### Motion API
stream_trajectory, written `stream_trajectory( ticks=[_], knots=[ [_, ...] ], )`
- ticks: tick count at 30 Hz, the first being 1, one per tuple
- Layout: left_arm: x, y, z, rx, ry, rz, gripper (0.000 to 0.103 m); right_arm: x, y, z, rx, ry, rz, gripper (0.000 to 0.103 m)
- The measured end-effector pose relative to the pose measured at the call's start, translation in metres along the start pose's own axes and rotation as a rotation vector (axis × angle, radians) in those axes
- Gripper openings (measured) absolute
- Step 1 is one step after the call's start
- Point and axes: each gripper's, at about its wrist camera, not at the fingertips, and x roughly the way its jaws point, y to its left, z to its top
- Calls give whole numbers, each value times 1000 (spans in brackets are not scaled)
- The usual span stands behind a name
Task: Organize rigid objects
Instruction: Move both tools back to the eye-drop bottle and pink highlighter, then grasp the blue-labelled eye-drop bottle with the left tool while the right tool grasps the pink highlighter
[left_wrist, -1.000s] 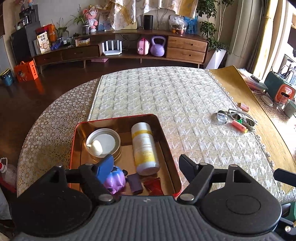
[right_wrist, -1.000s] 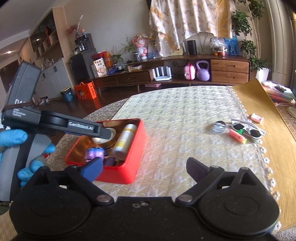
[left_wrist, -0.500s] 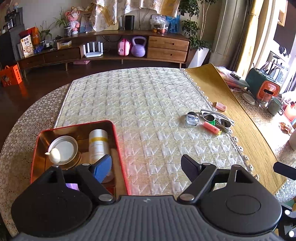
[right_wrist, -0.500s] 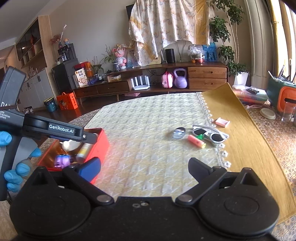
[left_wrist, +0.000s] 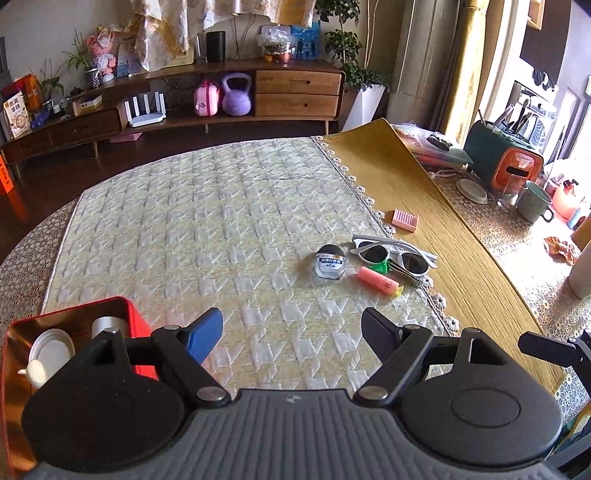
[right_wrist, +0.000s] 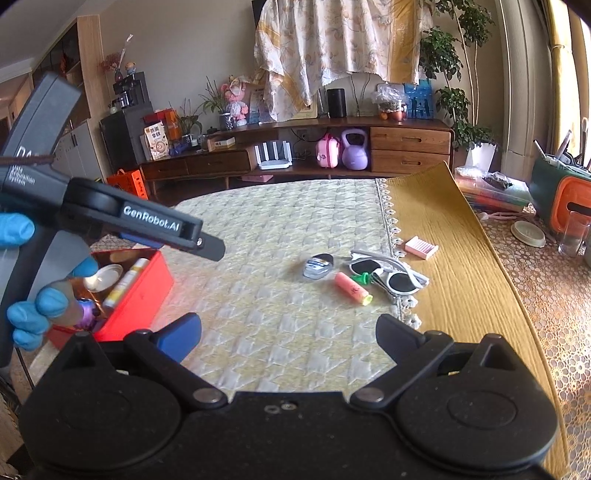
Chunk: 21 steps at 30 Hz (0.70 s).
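While both tools, left tool (left_wrist: 291, 332) and right tool (right_wrist: 288, 332), gape empty, sunglasses (left_wrist: 393, 254) lie near the desk's (left_wrist: 207, 221) right edge

We count one red tin (right_wrist: 140, 291) on the table, and in it we see one white lid (left_wrist: 50, 349), one bottle (right_wrist: 125, 282) and one purple toy (right_wrist: 86, 312). Out on the cloth we find one pair of sunglasses (left_wrist: 393, 254), one pink marker (left_wrist: 376, 280), one small round case (left_wrist: 330, 264) and one pink ridged block (left_wrist: 401, 219). On the far shelf we count one kettlebell (left_wrist: 236, 96).
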Motion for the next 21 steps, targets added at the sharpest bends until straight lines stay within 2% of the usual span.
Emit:
stream_trajectory(
  ticks=[5,12,15,17,21],
  knots=[
    [32,-15,13,13,20,-6,82,22,-17,3,-3,26,12,101],
    [80,-19,25,-25,63,-22,82,63,-30,16,-37,55,27,98],
    [97,-21,29,-30,75,-22,82,79,-36,18,-53,56,31,95],
    [107,-23,31,-23,80,-19,82,90,-41,20,-57,62,26,89],
    [126,-25,36,-19,88,-11,82,110,-49,22,-53,77,11,86]
  ],
)
